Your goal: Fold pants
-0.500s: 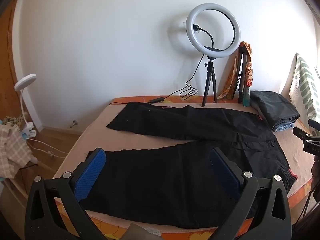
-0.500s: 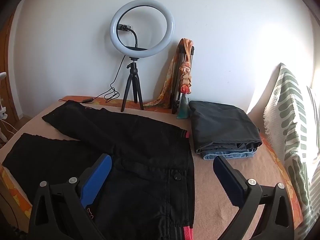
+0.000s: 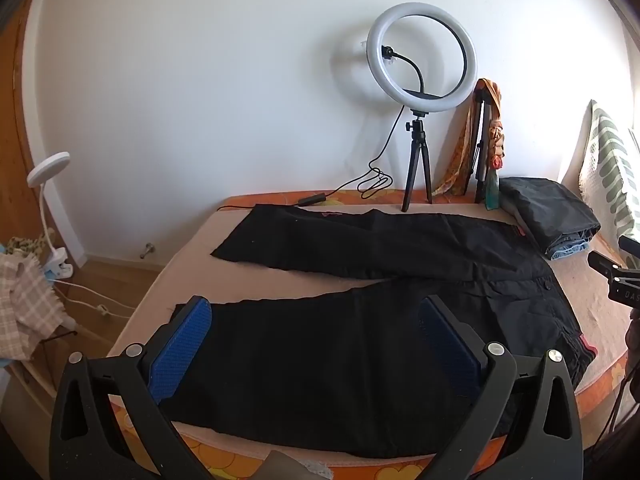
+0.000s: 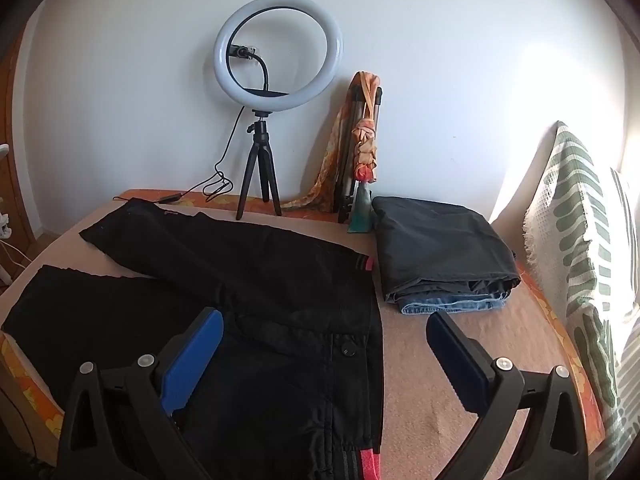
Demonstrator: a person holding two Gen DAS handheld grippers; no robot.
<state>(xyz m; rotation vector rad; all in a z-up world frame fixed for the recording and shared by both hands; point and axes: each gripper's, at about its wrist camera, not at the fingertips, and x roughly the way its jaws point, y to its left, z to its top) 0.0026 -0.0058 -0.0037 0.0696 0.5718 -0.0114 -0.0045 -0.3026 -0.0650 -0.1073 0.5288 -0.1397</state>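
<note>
Black pants (image 3: 360, 312) lie spread flat on the bed, legs apart and pointing left, waist at the right with a button (image 4: 349, 349) and a red stripe. They also show in the right wrist view (image 4: 248, 280). My left gripper (image 3: 316, 320) is open and empty, hovering above the near leg. My right gripper (image 4: 324, 332) is open and empty, above the waist. Part of the right gripper shows at the right edge of the left wrist view (image 3: 616, 276).
A ring light on a tripod (image 3: 420, 120) and its cable stand at the bed's far edge by the wall. Folded dark trousers on jeans (image 4: 444, 256) lie at the far right. A patterned pillow (image 4: 592, 264) is at the right. A clip lamp (image 3: 48, 208) stands at the left.
Both views have shifted only slightly. The pants lie as before and both grippers stay open.
</note>
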